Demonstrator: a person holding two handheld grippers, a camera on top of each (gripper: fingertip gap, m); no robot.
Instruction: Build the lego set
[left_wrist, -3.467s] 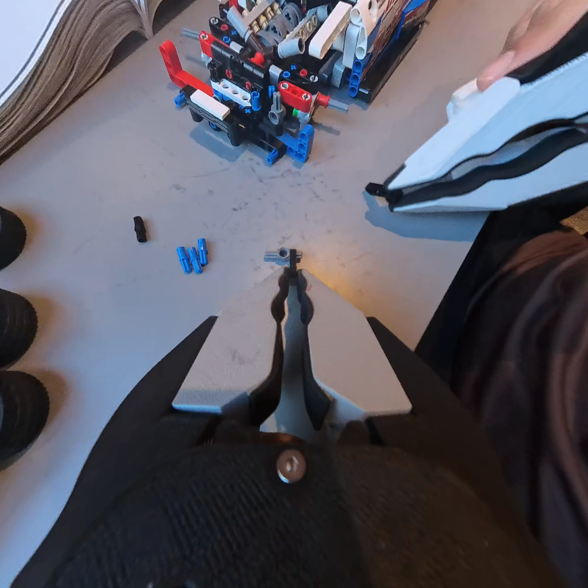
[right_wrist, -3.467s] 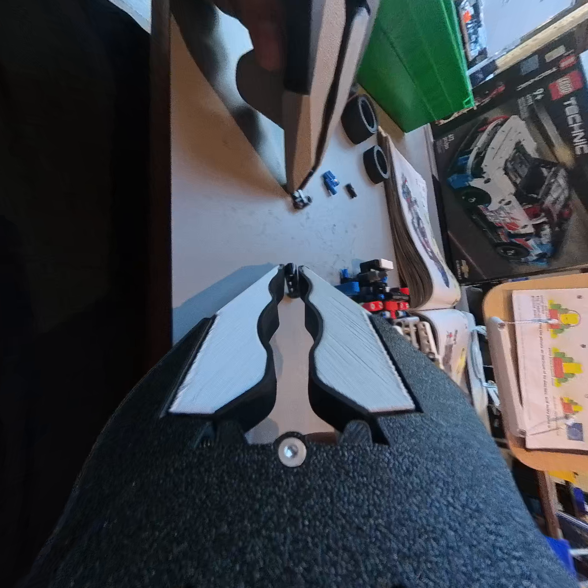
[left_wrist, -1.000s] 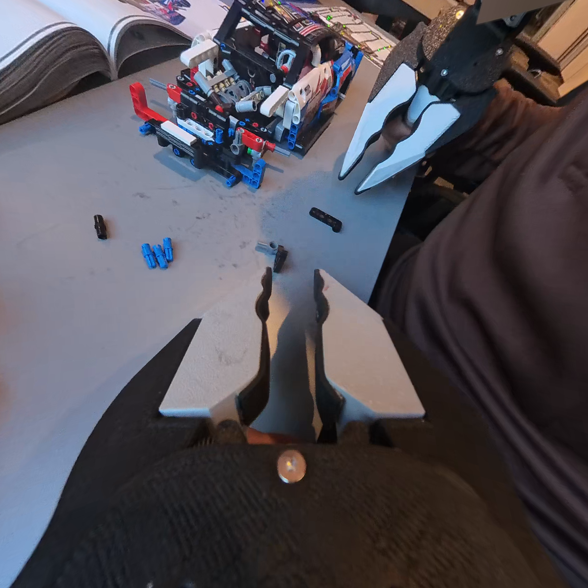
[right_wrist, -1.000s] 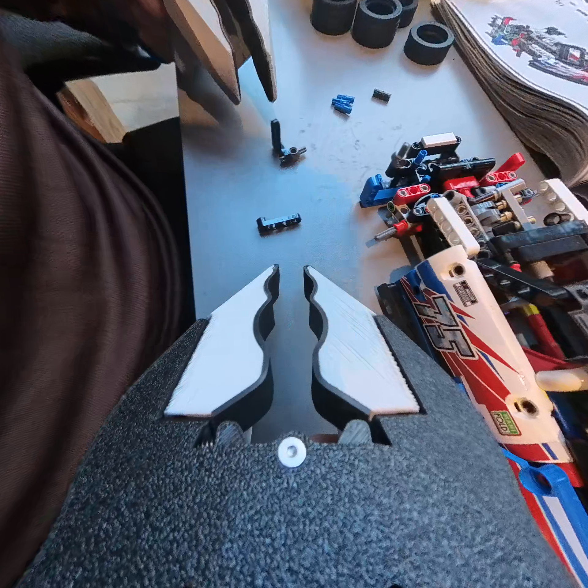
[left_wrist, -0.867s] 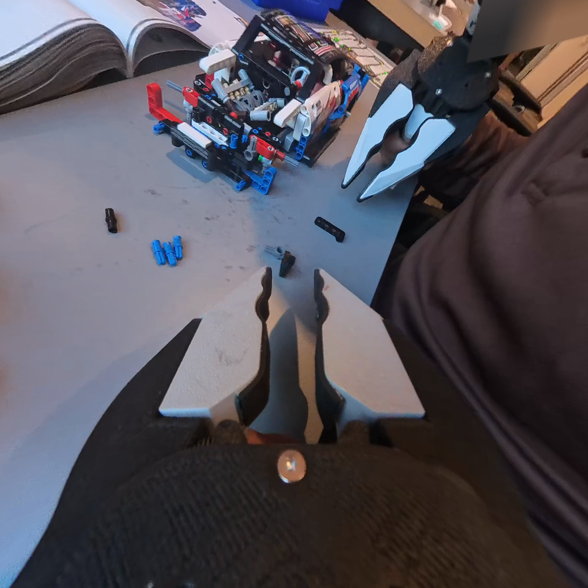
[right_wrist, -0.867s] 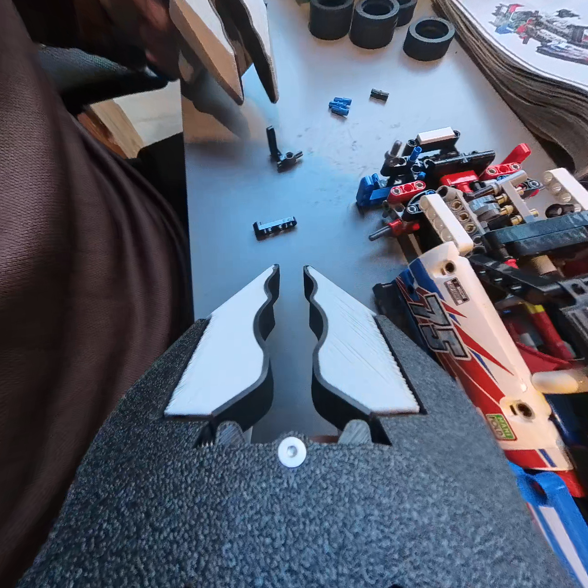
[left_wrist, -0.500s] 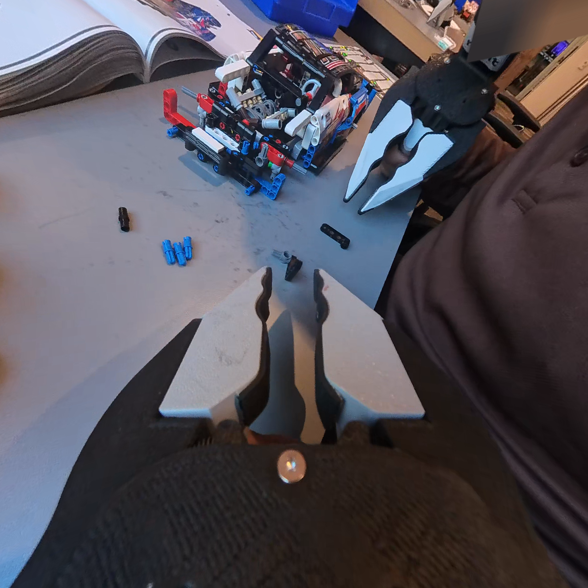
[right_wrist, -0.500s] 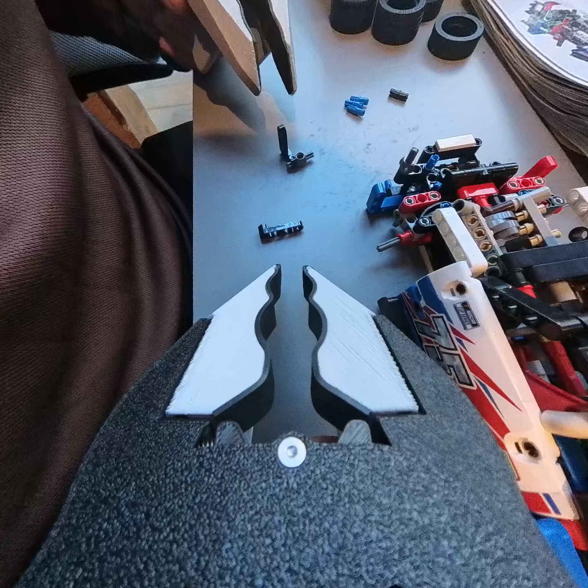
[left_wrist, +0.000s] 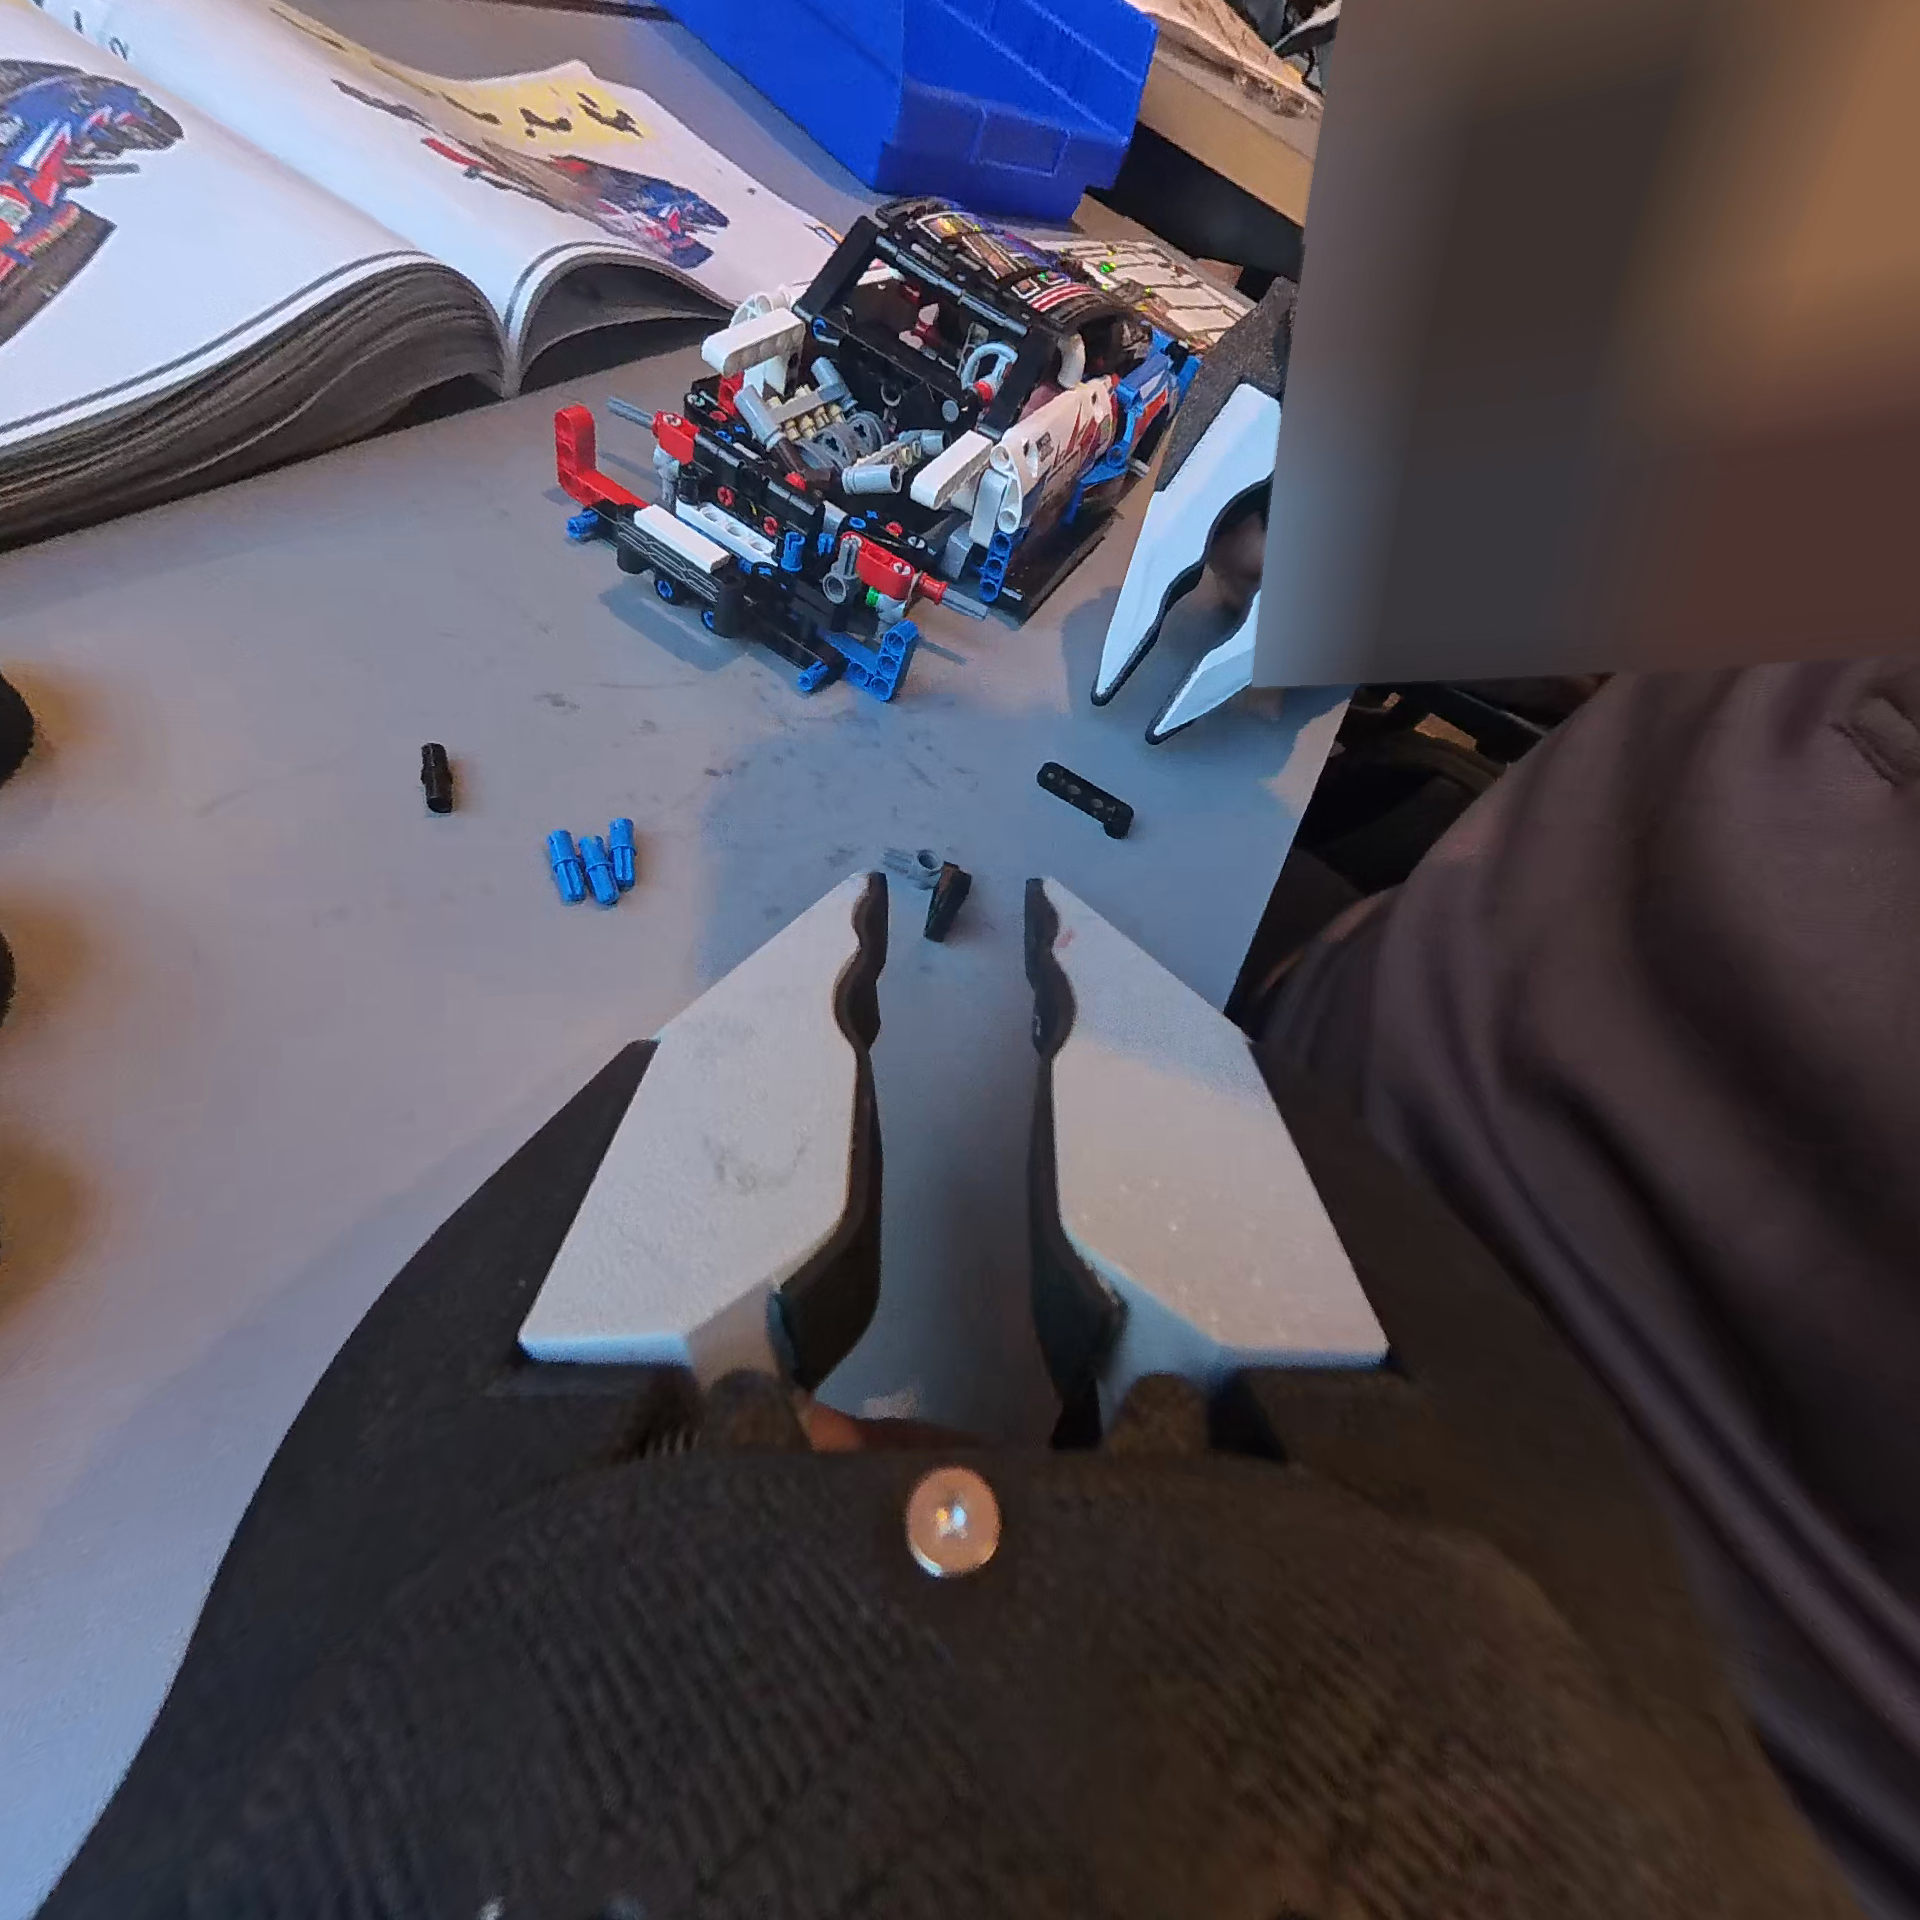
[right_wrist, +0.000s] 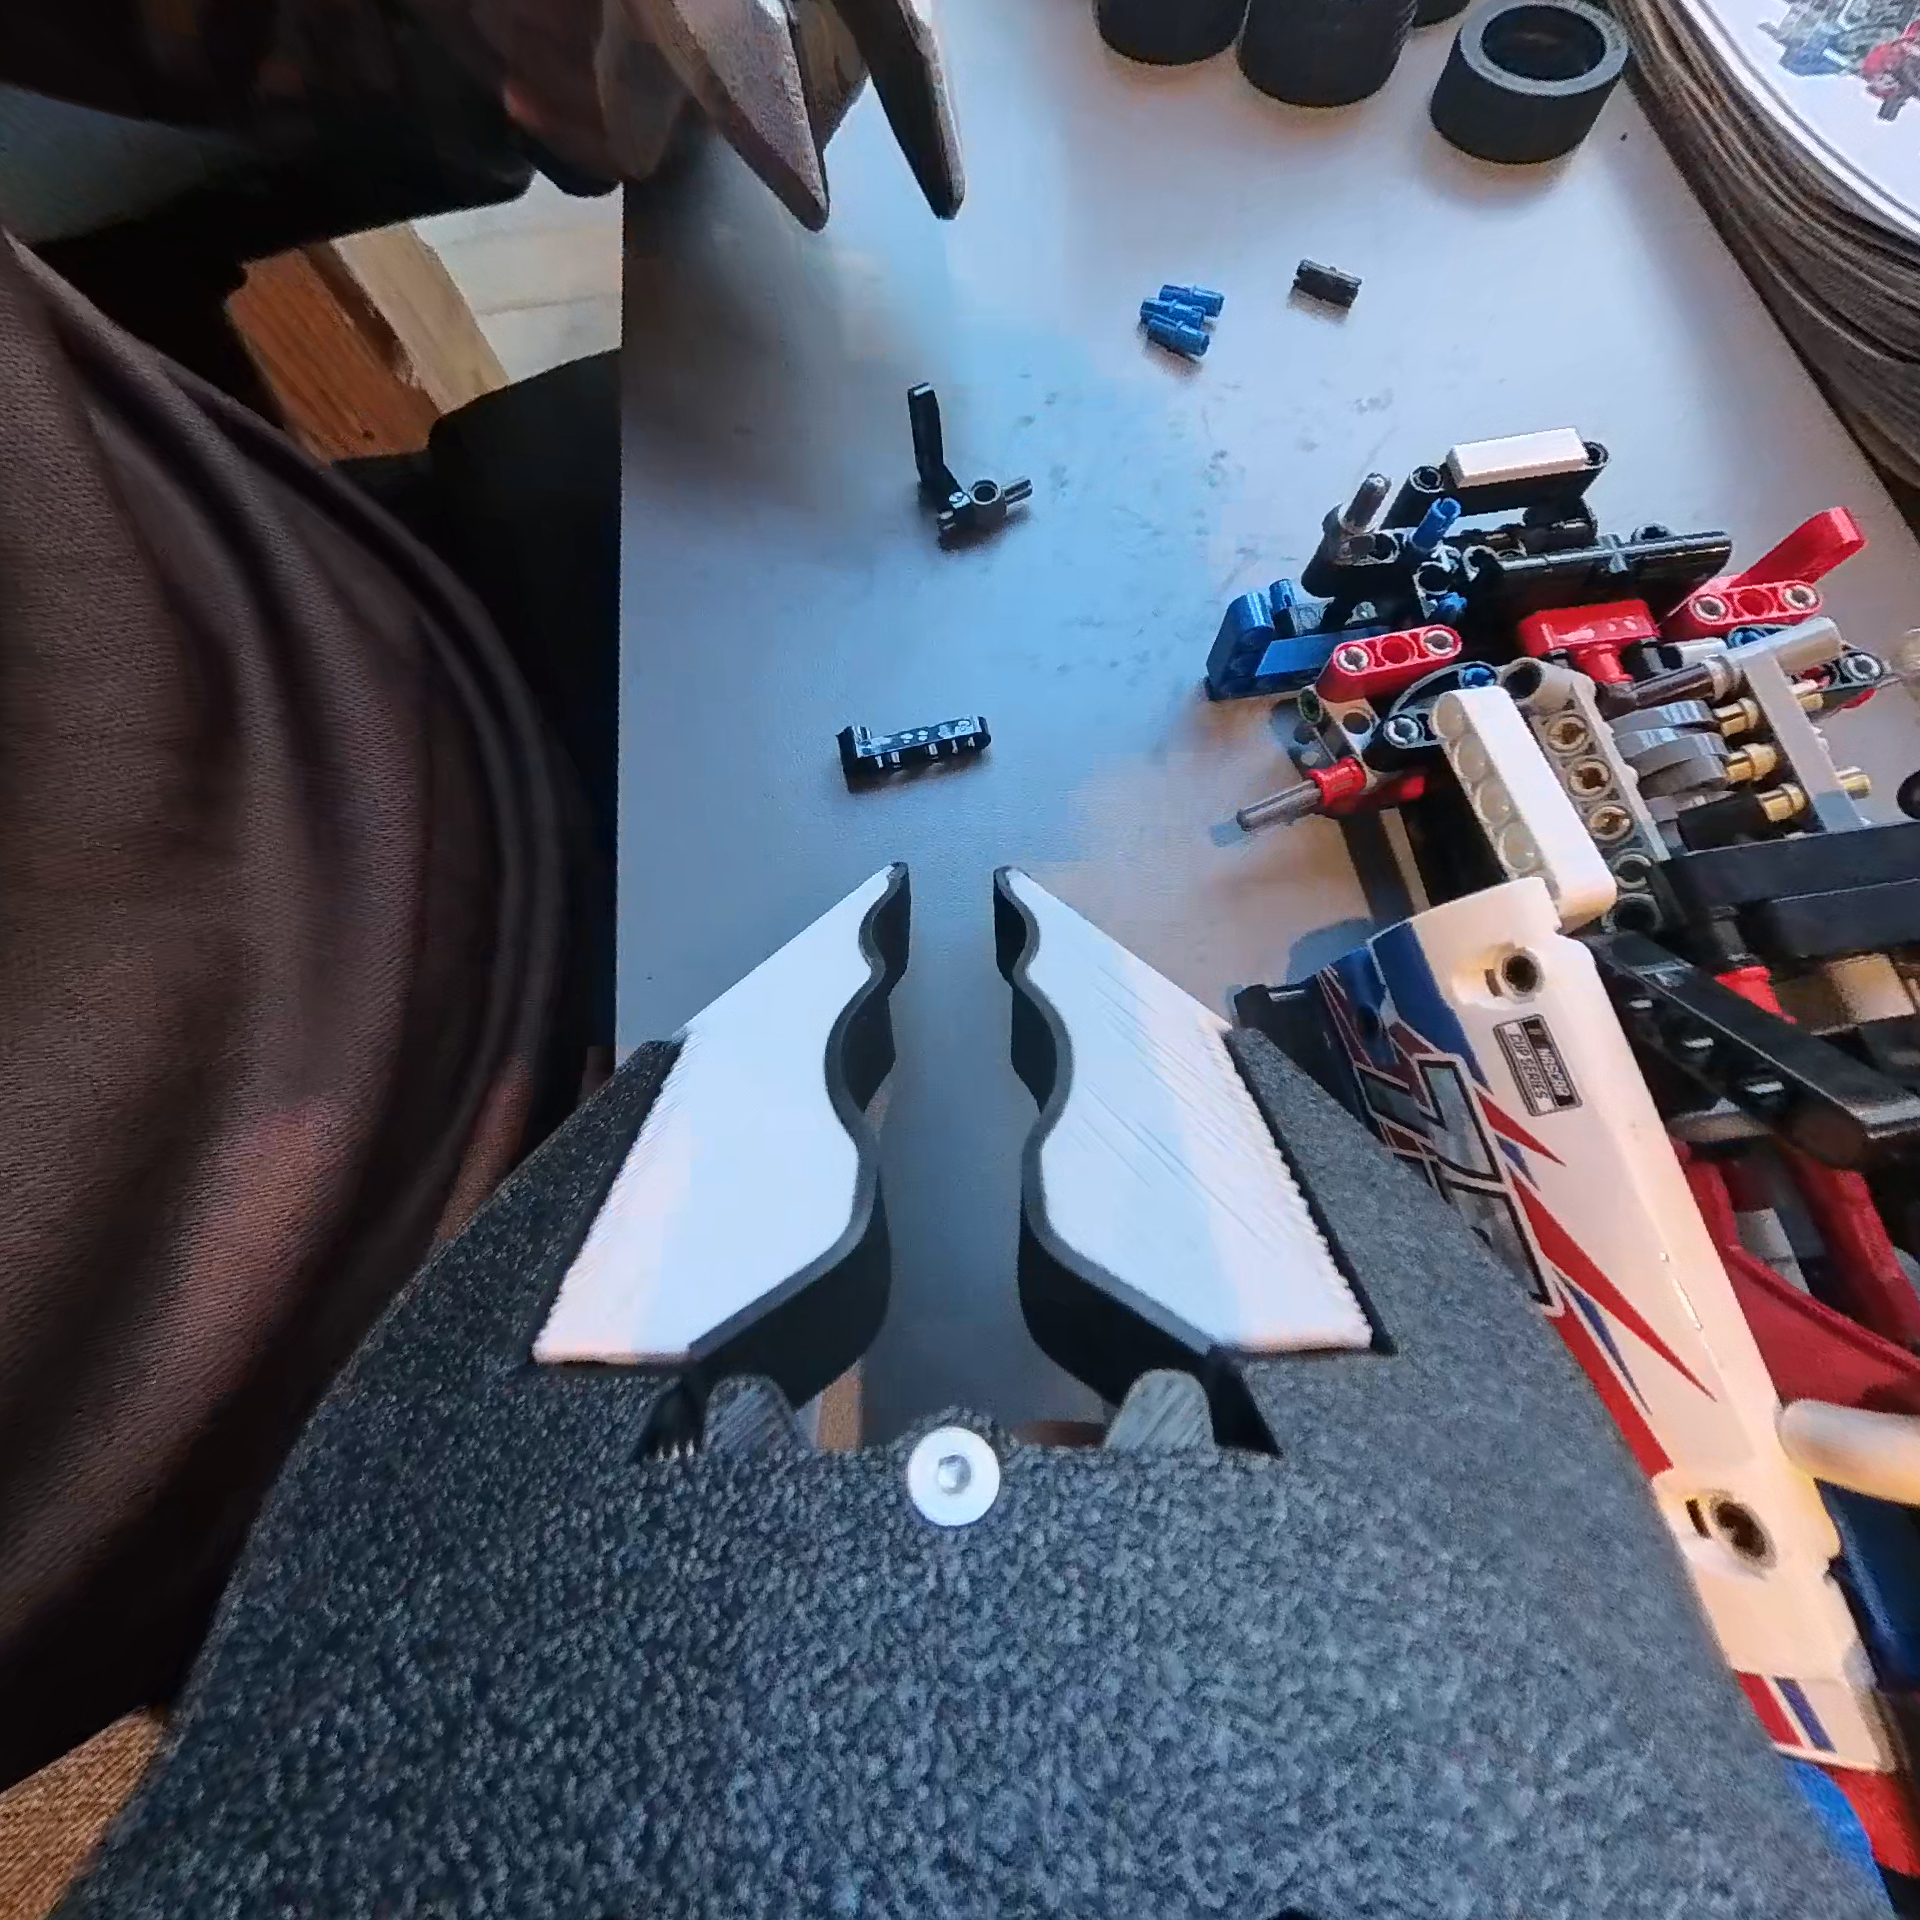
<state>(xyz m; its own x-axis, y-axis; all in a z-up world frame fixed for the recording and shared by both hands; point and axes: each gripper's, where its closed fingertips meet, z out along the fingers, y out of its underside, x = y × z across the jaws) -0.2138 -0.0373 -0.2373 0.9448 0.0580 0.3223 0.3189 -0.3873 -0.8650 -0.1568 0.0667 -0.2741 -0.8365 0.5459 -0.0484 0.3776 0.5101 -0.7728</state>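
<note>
Take the half-built car as your landmark; it is the biggest thing on the grey table, with the open instruction book lying behind it and a blue bin beyond that. In the right wrist view three black tyres stand well past the car's nose, near the book's edge.

Your right gripper hangs alongside the car's white side panel, jaws apart and holding nothing. Your left gripper is out in front of the car's nose, nearer the table edge, jaws likewise apart and empty.

Now the loose parts, all on the table in front of the car. A short black beam lies nearest the car's front corner, just ahead of your right fingertips. Farther out sits the small black-and-grey connector sub-assembly, right at the mouth of your left gripper. Beyond that, a cluster of three blue pins, and farthest of all a single black pin.

You look to be between grasps: parts laid out, neither one picked up. The next move probably calls for a low, square approach on either the connector piece or the black beam, closing across its narrow sides so it doesn't skid on the smooth table, then bringing the two together.
</note>
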